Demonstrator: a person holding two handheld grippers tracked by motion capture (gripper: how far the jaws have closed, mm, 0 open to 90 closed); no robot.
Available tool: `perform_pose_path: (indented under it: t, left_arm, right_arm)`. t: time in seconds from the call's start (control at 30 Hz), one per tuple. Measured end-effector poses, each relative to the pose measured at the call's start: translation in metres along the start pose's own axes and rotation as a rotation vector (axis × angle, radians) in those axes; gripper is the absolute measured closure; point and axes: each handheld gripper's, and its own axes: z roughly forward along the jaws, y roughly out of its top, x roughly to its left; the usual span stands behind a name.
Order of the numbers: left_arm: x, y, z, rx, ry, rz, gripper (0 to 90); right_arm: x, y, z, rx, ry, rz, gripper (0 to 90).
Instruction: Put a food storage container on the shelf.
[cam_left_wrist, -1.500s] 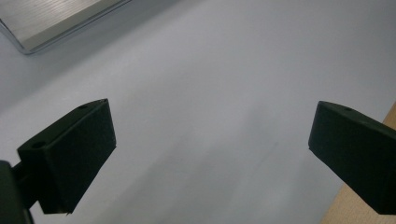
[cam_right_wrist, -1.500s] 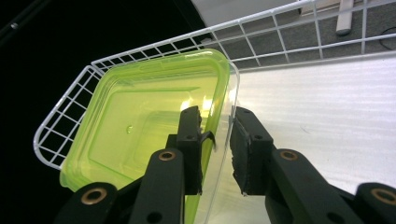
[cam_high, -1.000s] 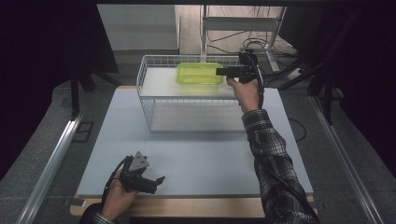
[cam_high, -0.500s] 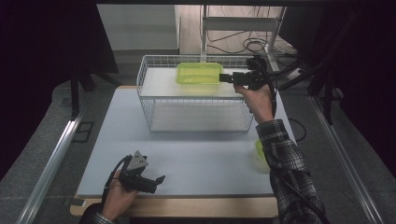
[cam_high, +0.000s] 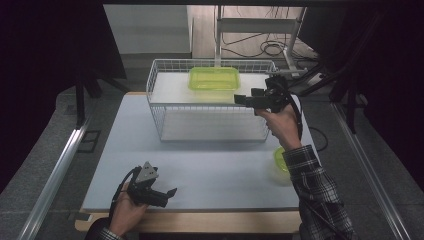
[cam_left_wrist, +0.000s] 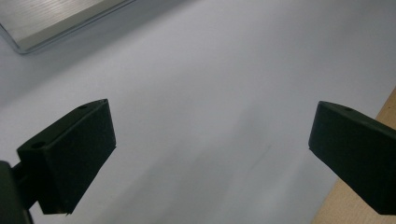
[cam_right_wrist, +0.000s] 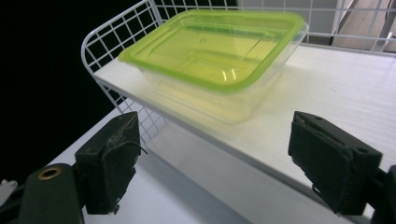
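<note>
A clear plastic box with a green lid (cam_high: 214, 78) (cam_right_wrist: 219, 51) rests on the top shelf of a white wire rack (cam_high: 159, 111) (cam_right_wrist: 100, 39) at the back of the table. My right gripper (cam_high: 240, 99) (cam_right_wrist: 212, 144) hovers by the rack's right end, a short way off the box. Its jaws have just been opening and stand open, with nothing between them. Near the table's front left edge my left gripper (cam_high: 171, 192) (cam_left_wrist: 210, 140) rests low, open over the bare white tabletop (cam_left_wrist: 224, 70).
A round green bowl-like thing (cam_high: 280, 159) lies at the right side of the table, partly behind the checked sleeve (cam_high: 315, 180). A metal rail (cam_high: 55, 175) runs along the left. The wooden front edge (cam_left_wrist: 373, 186) is close to the left gripper.
The right gripper let go of the green-lidded box, opened its jaws and drew back to the right and toward me. The box stays on the shelf. The left gripper has not moved.
</note>
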Motion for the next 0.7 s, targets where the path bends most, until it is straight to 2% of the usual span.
perform_pose_path:
  t: [0.33, 0.6, 0.7]
  left_arm:
    - [0.000, 0.000, 0.000, -0.021, 0.005, 0.009, 0.7]
    - [0.000, 0.000, -0.001, -0.027, 0.001, 0.009, 1.1]
    - [0.002, 0.000, -0.002, -0.026, 0.001, 0.006, 1.3]
  right_arm:
    - [0.010, -0.027, -0.011, 0.008, 0.017, -0.062, 10.3]
    - [0.014, -0.053, -0.020, 0.017, -0.003, -0.145, 4.6]
    - [0.013, -0.063, -0.024, 0.027, -0.001, -0.154, 3.6]
